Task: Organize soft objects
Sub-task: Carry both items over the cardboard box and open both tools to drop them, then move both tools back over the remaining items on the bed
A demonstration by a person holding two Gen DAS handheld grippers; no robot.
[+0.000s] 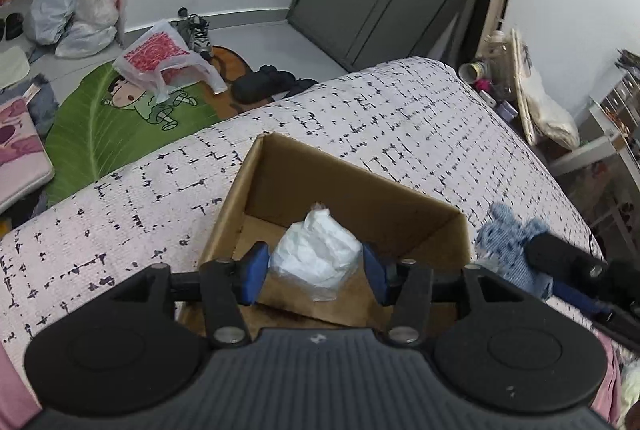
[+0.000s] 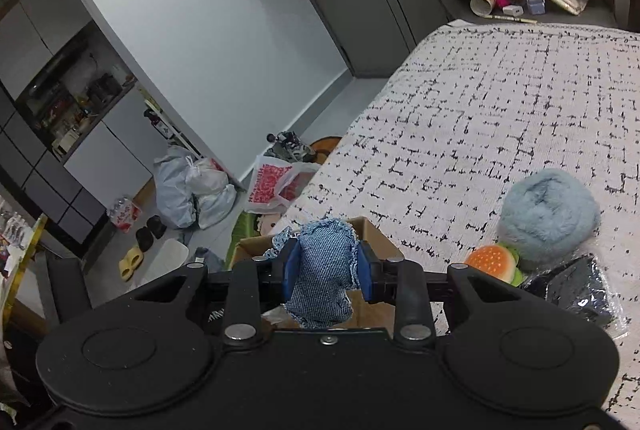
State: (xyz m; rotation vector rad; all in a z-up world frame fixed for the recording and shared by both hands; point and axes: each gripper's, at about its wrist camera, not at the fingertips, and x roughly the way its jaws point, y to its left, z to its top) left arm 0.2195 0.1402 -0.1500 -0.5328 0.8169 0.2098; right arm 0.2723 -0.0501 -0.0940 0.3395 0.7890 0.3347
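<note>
Two grippers, one cardboard box and five soft things show across the two views. At lower centre of the left wrist view, the left gripper (image 1: 316,268) pinches a crumpled white bundle (image 1: 316,254) between its blue pads (image 1: 253,272), the bundle sitting inside or just over the open cardboard box (image 1: 352,186) that stands on the patterned bed cover (image 1: 380,118). At lower centre of the right wrist view, the right gripper (image 2: 325,266) is pressed onto a blue denim toy (image 2: 322,274), which fills the gap between its pads and hangs over the near corner of the box. The left view also catches this denim toy at its right edge, just right of the box, with the other gripper's dark finger across it. Only the right view shows the remaining items, grouped at the right middle of the frame on the cover: one fluffy pale blue ball (image 2: 548,214), one burger-shaped plush (image 2: 494,262) touching it, and one dark sequinned piece (image 2: 580,290) in clear wrapping beside them. Only the left view shows the box interior and the green cartoon floor mat (image 1: 100,126) at left.
</note>
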